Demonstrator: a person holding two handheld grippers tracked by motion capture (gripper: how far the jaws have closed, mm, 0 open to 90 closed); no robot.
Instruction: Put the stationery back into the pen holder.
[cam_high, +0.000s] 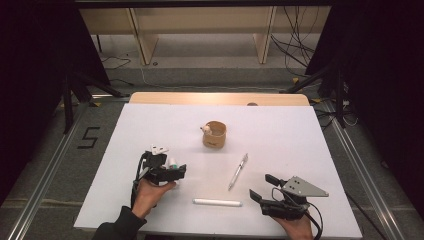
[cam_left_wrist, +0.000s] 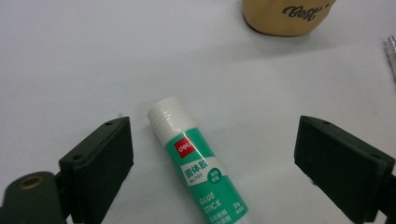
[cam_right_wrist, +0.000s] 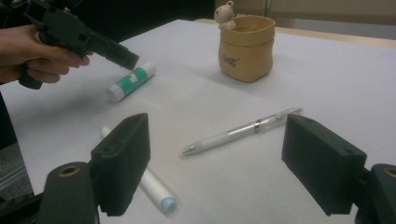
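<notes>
Green glue stick (cam_left_wrist: 198, 169): one (between open left claw (cam_left_wrist: 212, 165) jaws).

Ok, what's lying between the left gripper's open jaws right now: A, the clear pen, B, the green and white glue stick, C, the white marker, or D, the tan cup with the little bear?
B: in the left gripper view the glue stick lies flat on the white table between the left gripper and its wide-open jaws, untouched by either.
</notes>
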